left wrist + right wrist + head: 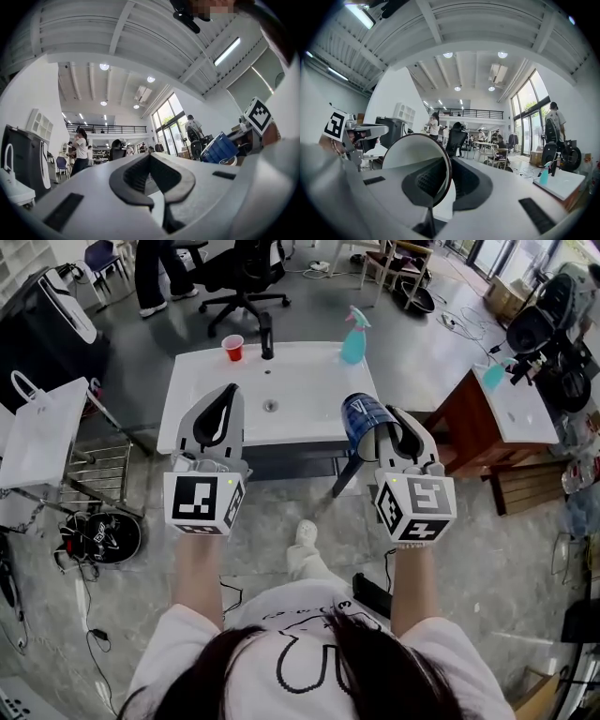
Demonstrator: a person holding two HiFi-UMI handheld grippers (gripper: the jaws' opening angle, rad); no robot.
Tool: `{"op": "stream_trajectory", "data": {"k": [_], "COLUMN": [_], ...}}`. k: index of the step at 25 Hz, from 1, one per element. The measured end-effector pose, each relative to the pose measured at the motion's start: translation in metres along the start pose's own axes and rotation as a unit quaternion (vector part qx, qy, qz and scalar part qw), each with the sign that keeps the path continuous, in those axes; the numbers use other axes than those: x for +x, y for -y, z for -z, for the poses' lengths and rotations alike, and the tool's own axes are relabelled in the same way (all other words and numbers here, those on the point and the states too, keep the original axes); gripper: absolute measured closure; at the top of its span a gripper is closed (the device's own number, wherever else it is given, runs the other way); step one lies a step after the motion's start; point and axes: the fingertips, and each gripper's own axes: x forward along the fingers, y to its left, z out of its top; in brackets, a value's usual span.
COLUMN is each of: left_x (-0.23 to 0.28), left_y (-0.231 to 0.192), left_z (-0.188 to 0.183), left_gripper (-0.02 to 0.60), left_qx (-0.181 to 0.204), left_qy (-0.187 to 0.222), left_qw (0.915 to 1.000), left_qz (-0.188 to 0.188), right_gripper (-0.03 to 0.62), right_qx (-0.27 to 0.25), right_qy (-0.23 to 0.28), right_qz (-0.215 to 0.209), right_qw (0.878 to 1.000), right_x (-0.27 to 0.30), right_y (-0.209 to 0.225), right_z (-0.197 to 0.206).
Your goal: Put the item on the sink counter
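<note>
A blue cup (361, 423) with a white inside is held tilted in the air, just in front of the white sink counter (309, 381). My right gripper (390, 420) is shut on the cup's wall, with the rim between the jaws; the right gripper view shows the cup's white inside (412, 150) to the left of the jaws. Level with it on the left, my left gripper (228, 395) is shut with nothing in it. The left gripper view catches the blue cup (220, 149) at its right edge.
On the counter stand a red cup (232, 348), a black faucet (267, 337) and a teal spray bottle (354, 338). A second counter (511, 404) with another spray bottle (492, 376) is at the right. White bags (42, 427) stand at the left, an office chair (239, 277) behind.
</note>
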Motion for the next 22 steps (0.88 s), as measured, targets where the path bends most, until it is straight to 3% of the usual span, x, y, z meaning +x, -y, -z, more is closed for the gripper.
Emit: {"op": "stream_trajectory", "data": {"k": [11,22], "left_x": [0.133,0.204], "left_y": [-0.033,-0.07], "left_z": [0.035,0.065], "left_gripper": [0.572,0.572], "left_qx": [0.001,0.02], "left_qy": [-0.015,-0.033], "left_qw": [0.9998,0.9982], "left_qz": [-0.01,-0.047], "right_gripper": [0.539,0.539], "right_qx": [0.002,0.007], "right_qy": [0.0,-0.024], "right_qz": [-0.04,-0.069], "right_qw": [0.999,0.997], "right_x": [0.14,0.247], "right_y": [0.049,0.076], "right_z": [-0.003,0.004]}}
